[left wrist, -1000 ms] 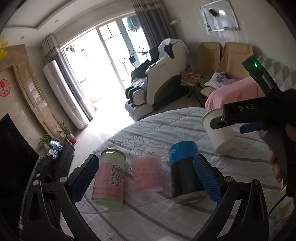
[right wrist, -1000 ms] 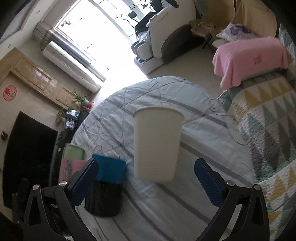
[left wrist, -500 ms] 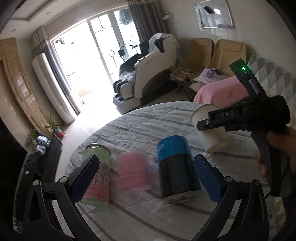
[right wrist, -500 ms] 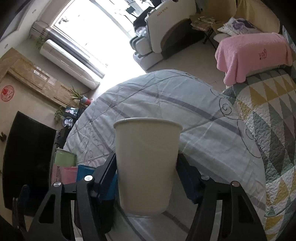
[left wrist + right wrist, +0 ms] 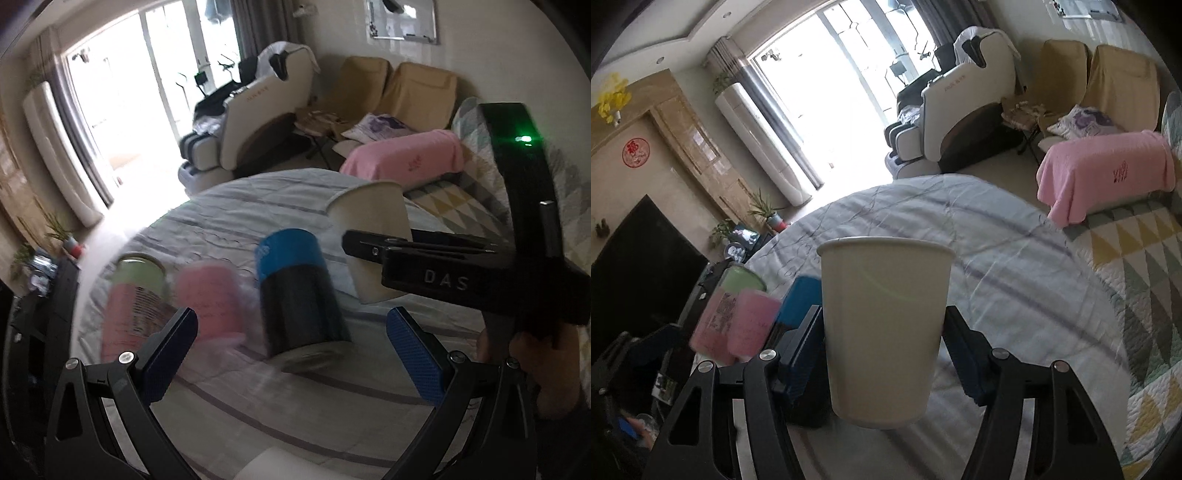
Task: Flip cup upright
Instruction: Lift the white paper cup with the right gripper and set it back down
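A white paper cup [image 5: 882, 328] stands rim up between the fingers of my right gripper [image 5: 882, 354], which is shut on its sides and holds it above the table. In the left wrist view the same cup [image 5: 373, 240] shows tilted slightly, clamped by the black right gripper [image 5: 369, 247] at the right. My left gripper [image 5: 291, 354] is open and empty, low over the near part of the table, with the dark can between its fingers' lines of sight.
A round table with a pale striped cloth [image 5: 236, 206] carries a black can with a blue top [image 5: 299, 291], a pink cup [image 5: 210, 299] and a green-lidded jar [image 5: 136, 291]. A quilted sofa [image 5: 1137, 280] lies to the right.
My right gripper closed on the paper cup and lifted it off the cloth. The left gripper shifted slightly, staying open.
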A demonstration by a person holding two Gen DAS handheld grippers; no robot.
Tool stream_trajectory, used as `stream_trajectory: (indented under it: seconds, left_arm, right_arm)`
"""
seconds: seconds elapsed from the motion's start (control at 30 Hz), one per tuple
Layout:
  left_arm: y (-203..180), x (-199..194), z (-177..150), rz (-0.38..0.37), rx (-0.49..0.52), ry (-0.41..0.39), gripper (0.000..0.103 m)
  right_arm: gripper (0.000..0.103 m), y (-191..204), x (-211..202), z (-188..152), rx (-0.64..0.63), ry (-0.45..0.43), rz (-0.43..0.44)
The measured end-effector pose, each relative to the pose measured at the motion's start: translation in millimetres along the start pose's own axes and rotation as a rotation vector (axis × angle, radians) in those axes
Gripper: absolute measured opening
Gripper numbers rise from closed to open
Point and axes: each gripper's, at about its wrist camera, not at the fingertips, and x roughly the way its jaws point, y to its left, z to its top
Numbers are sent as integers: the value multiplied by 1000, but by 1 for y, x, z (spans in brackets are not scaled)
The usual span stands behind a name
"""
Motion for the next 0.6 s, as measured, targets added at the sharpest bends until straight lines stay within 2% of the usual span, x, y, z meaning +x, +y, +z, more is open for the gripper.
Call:
stream_trajectory:
  seconds: [0.17,0.3,0.47,0.6]
  left_arm:
    - [-8,9,1,-44,9,29,103]
    - [-15,17,2,-49,13,47,103]
    - [-21,23,-3,36,61,80,103]
    - [-17,16,-6,40,76,75,103]
  right_arm:
    - [66,5,-12,-3,18,-28,16]
    - [66,9,-22,-10,10,-50,23]
    - [66,12,-29,-22,-23,-53,18]
    - [66,14,-26,-31,-57,-33,-4]
